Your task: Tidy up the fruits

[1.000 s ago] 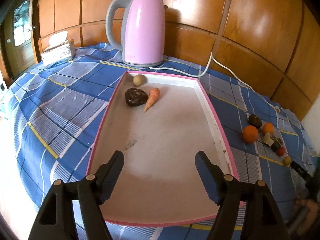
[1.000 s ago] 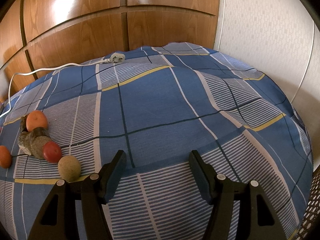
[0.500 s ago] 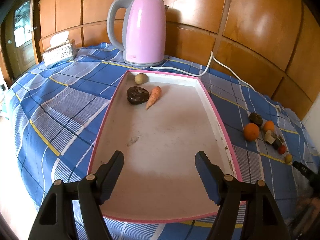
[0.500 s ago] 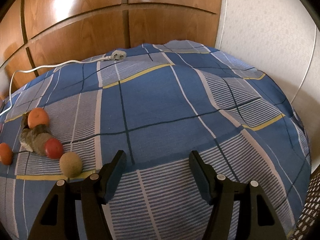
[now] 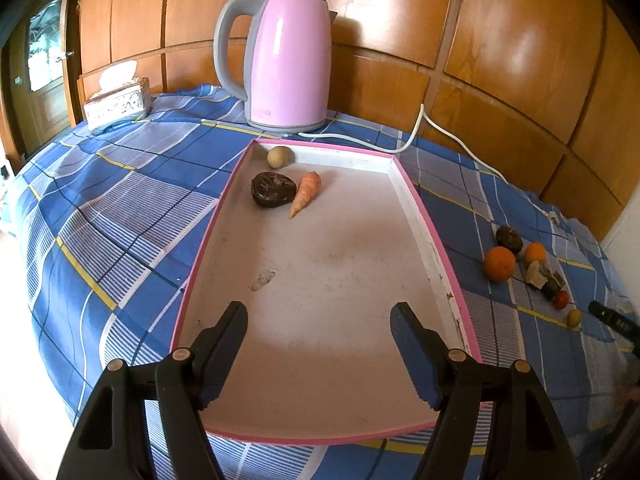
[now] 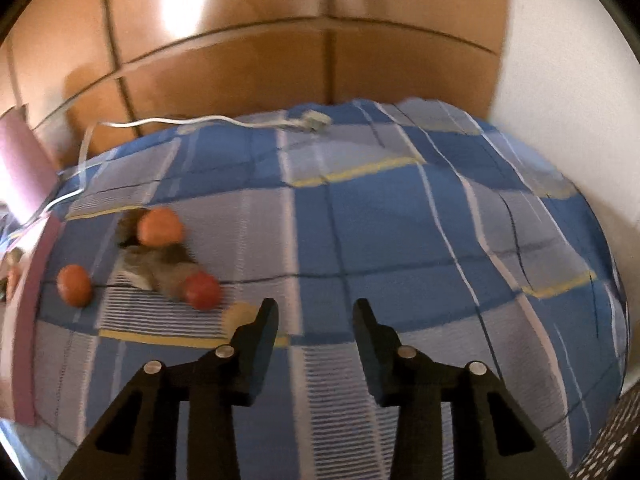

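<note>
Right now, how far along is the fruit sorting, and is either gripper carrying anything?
Early. Three pieces lie in the pink-rimmed tray: a round tan fruit, a dark lump and a carrot. Nothing is in hand: the left gripper hangs open over the tray, and the right gripper is closing on nothing. Left: the cluster on the cloth, including the big orange and the red fruit.

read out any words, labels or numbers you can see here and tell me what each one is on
Nothing can be read.
Pink kettle: a small dark label near its base, too small to read.
Pink-rimmed tray: faint print on the far inner wall, too small to read.
Tissue box: only an ornamental pattern, no words.
Right wrist view: blurred, no text.
</note>
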Tool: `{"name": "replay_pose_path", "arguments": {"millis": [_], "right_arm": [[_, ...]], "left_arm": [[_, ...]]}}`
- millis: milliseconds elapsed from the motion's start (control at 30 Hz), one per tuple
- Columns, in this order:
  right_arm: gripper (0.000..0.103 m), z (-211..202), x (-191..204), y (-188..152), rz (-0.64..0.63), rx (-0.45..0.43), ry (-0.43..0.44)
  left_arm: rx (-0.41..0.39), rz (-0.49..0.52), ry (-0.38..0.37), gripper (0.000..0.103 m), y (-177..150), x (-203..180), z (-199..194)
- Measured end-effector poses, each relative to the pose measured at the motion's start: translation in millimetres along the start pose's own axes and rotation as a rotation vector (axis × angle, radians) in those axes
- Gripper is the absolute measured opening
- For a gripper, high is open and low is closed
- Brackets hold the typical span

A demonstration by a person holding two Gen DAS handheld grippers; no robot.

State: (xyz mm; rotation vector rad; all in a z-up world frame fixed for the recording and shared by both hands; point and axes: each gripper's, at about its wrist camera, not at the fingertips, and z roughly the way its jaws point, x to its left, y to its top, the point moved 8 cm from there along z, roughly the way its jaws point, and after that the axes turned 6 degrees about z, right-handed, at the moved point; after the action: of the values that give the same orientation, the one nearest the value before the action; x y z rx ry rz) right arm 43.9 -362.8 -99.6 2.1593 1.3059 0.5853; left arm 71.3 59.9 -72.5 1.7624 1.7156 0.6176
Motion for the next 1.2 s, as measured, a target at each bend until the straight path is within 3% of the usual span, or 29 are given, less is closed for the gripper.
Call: {"name": "replay_pose_path", "arguments": {"millis": [167,367,467,667,767,1200], "right_arm": [[0.039,-5.6,45.2,7.3,-0.166,0.056,0.131],[0.039,8.3,80.2,-2.4,-0.394,0.172,0.15],[0.039,19.7,86.0,-6.2,-0.474,0.195,0.108],[0.039,34.5,80.6,-7.1,-0.466,0.24,0.091],[0.039,26.1,87.2,-3.4,-0.465,0.229,0.154],[0.039,41.1,112.2,8.1,-0.558,0.224,0.15]], "left_arm": [[0.001,-0.002,-0.007,0.074,-1.1,0.6,-0.3],[-0.001,-0.016,-0.009,0.074,-0.3,2.9,-1.1],[0.001,-0.017,-0.01,0.074,-0.3,2.8,-1.2],[0.006,-0.022,-0.01,0.074,-0.7,4.3,0.0],[0.016,-0.028,-0.012,0.074,-2.6,5.2,2.2],[0.021,-0.03,0.006,0.074,-2.5,9.8,3.4]]}}
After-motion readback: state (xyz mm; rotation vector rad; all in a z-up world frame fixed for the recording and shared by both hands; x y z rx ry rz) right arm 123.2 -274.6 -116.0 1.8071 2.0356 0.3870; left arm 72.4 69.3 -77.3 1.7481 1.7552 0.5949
